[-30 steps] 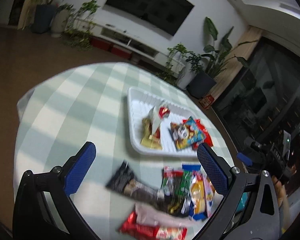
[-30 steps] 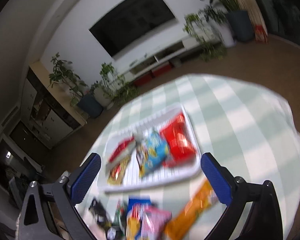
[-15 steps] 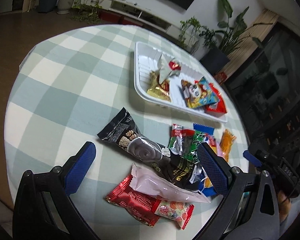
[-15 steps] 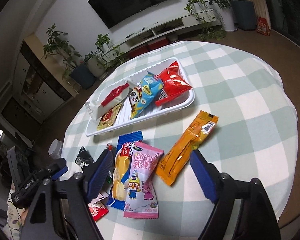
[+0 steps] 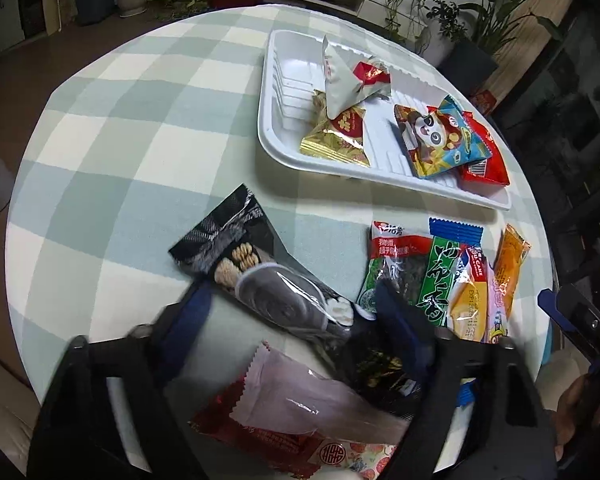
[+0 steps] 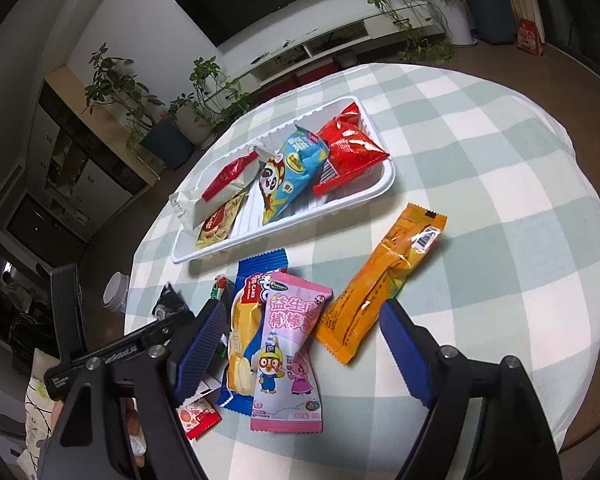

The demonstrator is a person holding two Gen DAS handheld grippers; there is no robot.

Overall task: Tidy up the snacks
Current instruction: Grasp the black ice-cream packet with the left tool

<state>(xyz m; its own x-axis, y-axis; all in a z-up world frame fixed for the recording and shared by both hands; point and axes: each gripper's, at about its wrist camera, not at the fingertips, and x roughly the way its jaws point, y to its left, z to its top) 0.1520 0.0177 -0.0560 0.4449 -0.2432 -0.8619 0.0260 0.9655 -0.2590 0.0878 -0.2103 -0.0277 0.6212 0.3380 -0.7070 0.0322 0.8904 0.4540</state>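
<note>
Left tongs (image 5: 292,320): seen closing just now around the black pack (image 5: 260,280), which lies between the pads; whether the pads press on it cannot be told.
Black pack: long axis slanted across the left tongs, far end pointing up-left; the nearer hand for it is judged to be the left.
Right tongs (image 6: 300,344): held apart, nothing clamped; the pink pack (image 6: 288,352) lies between the pads, pointing away.
Orange pack (image 6: 384,280): just right of the pink pack, slanted toward the tray.
Writing: "CAKE" is read on the yellow pack (image 6: 240,340); Chinese characters are seen on the pink pack and the green pack (image 5: 436,276).
Tray (image 6: 352,204): farther on the desk (image 6: 500,160), already holding four packs.
</note>
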